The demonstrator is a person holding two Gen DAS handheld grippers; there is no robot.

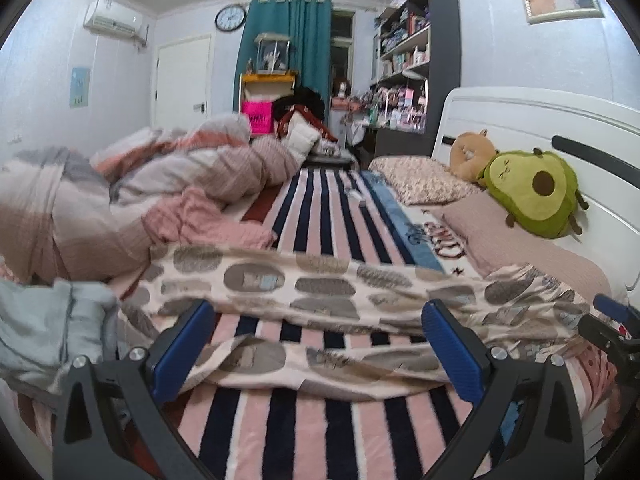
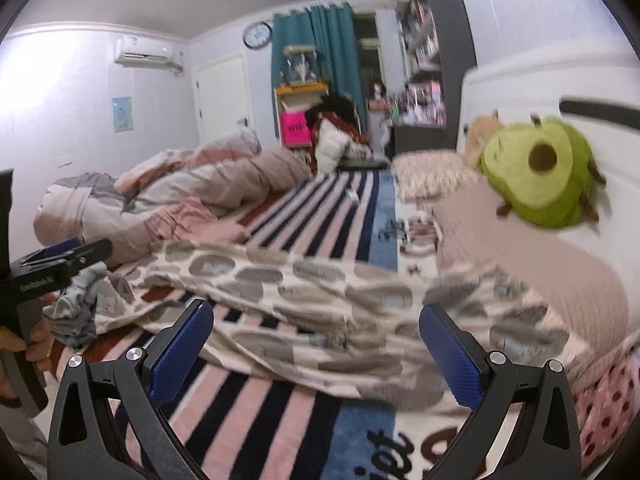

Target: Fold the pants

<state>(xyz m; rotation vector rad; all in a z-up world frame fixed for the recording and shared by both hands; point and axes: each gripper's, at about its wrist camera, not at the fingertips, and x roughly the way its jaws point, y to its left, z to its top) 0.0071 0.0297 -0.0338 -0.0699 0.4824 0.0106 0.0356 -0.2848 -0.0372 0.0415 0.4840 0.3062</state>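
Note:
The pants [image 1: 320, 292] are cream with grey-brown oval blotches and lie spread sideways across the striped blanket [image 1: 304, 420] on the bed. They also show in the right wrist view [image 2: 320, 304]. My left gripper [image 1: 320, 344] is open and empty, low over the near edge of the pants. My right gripper [image 2: 316, 344] is open and empty, just in front of the pants' near edge. The left gripper [image 2: 60, 256] also shows at the left of the right wrist view, and part of the right gripper [image 1: 612, 328] shows at the right edge of the left wrist view.
A rumpled pink and grey duvet [image 1: 140, 192] is heaped on the left. A grey-blue garment [image 1: 44, 328] lies at the near left. Pillows [image 1: 420, 180] and an avocado plush [image 1: 536, 192] sit by the white headboard [image 1: 520, 120] on the right. Shelves [image 1: 412, 60] stand beyond.

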